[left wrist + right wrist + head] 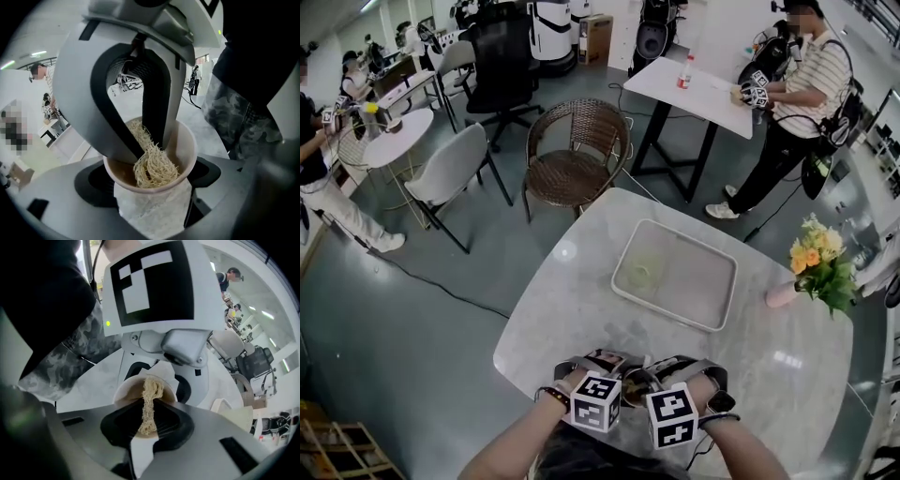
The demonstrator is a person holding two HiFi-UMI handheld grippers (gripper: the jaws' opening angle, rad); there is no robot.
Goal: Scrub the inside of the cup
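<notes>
A pale cup point(187, 154) with a brownish inside is tipped toward the left gripper's camera. My left gripper point(152, 199) is shut on it, one jaw at each side, with a white cloth-like sheet point(154, 213) against the cup's near wall. My right gripper point(147, 420) is shut on a straw-coloured loofah scrubber point(149, 401), and its fingers point(157, 117) reach down into the cup point(126, 392) so that the scrubber point(154, 166) rests against the inner wall. In the head view both grippers' marker cubes, left point(596, 401) and right point(672, 415), sit close together at the table's near edge.
A white tray point(712, 323) lies mid-table on the marble top point(572, 319). Yellow flowers point(820, 262) in a pink vase point(781, 295) stand at the right edge. A wicker chair point(577, 159) and a grey chair point(450, 173) are beyond the table. People stand further off.
</notes>
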